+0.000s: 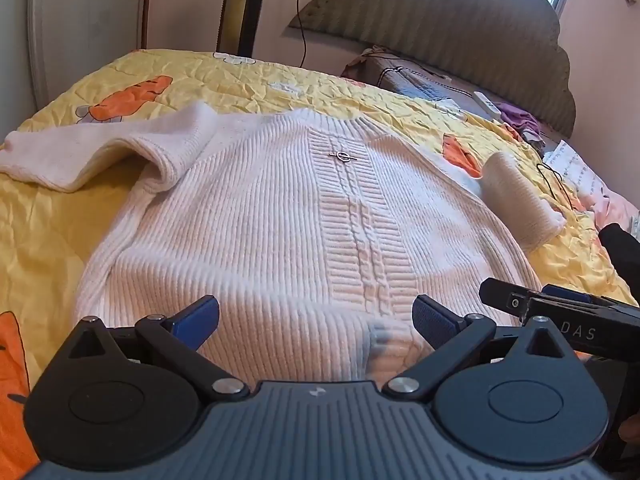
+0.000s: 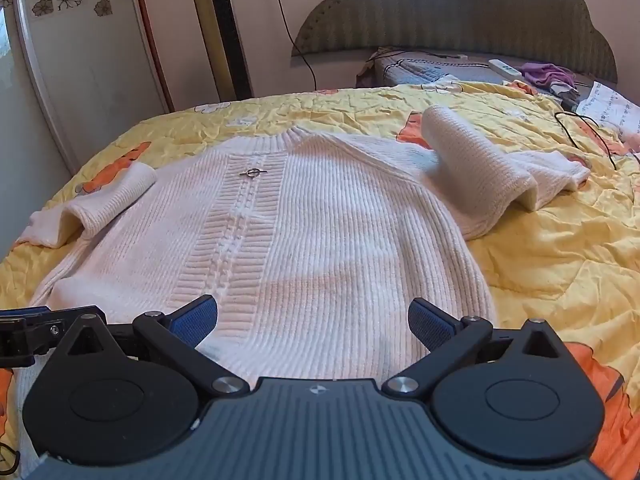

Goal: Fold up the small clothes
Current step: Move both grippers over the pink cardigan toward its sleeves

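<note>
A white ribbed knit sweater (image 1: 280,216) lies front up on the bed, its hem nearest me, a small metal clasp (image 1: 341,156) on its chest. Its sleeves are bunched at each side: one at the left (image 1: 80,156), one at the right (image 1: 516,196). The sweater also shows in the right wrist view (image 2: 320,232). My left gripper (image 1: 316,320) is open and empty over the hem's left part. My right gripper (image 2: 312,320) is open and empty over the hem's right part, and its fingers (image 1: 520,300) show at the right of the left wrist view.
The bed has a yellow quilt (image 2: 560,248) with orange carrot prints. A grey headboard (image 2: 460,12), a folded blanket (image 2: 432,70), a white remote (image 2: 505,68), purple cloth (image 2: 548,74), papers (image 2: 612,108) and a black cable (image 2: 588,128) are at the far end. A tower fan (image 2: 224,28) stands by the wall.
</note>
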A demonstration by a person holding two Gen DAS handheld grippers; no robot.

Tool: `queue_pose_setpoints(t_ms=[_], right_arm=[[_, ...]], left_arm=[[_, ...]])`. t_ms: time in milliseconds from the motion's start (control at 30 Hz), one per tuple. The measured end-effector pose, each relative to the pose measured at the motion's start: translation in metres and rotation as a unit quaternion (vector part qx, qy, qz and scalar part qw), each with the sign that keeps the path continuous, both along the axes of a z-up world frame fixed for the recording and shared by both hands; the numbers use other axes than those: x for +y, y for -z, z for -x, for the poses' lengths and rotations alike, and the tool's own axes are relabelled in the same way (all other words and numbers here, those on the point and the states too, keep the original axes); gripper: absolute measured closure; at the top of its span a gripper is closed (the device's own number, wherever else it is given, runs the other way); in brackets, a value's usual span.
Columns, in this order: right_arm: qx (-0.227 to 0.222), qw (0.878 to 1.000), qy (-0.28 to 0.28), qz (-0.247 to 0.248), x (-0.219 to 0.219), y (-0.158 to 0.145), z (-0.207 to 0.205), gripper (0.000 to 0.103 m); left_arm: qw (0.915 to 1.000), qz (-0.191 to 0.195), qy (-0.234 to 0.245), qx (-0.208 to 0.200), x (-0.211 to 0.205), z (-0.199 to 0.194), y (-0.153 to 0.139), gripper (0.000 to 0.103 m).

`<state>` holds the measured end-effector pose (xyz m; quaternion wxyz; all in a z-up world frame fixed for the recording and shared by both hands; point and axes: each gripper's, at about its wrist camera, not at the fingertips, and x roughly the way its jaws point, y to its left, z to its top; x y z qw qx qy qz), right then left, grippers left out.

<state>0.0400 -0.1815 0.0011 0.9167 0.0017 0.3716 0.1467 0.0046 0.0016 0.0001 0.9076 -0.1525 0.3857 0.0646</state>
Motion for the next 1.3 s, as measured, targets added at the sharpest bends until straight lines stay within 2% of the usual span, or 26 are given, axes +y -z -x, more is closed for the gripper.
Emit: queue_pose_setpoints(t_ms=[167,233,533,767,867,1033,1067,1167,1300], right_arm=[[0.002,1.0,0.001,-0.001,0.005,-0.002,-0.024,0.0],[0.005,1.0,-0.001,-0.004,0.007,-0.003,-0.033,0.0],[0.004,1.0,-0.015,0.021,0.018,-0.001,-0.073,0.0],[0.017,0.999,-0.018,0.022,0.018,0.005,-0.097,0.0],[0.022,0.999,-0.023,0.026,0.02,0.009,-0.109,0.0],[0.021,0.999,-0.027,0.038,0.022,0.012,-0.134,0.0],[0.023,0.999,-0.029,0.037,0.022,0.012,-0.138,0.0],[0.027,0.999,-0.031,0.029,0.018,0.014,-0.149,0.0],[0.03,0.999,-0.023,-0.012,-0.004,0.017,-0.157,0.0]], left_arm=[[0.9999,-0.01,0.001,0.002,0.003,-0.024,0.007,0.0],[0.9998,-0.011,0.003,0.017,0.009,-0.035,0.005,0.0],[0.9999,-0.009,-0.004,0.013,0.015,-0.066,0.002,0.0],[0.9994,-0.014,-0.01,0.03,0.017,-0.094,0.011,0.0],[0.9994,-0.003,-0.014,0.03,0.02,-0.109,0.013,0.0],[0.9994,-0.013,-0.015,0.029,0.02,-0.132,0.014,0.0],[0.9993,-0.022,-0.016,0.025,0.019,-0.135,0.014,0.0],[0.9992,-0.012,-0.019,0.033,0.019,-0.146,0.022,0.0],[0.9986,0.004,-0.019,0.05,0.019,-0.158,0.036,0.0]])
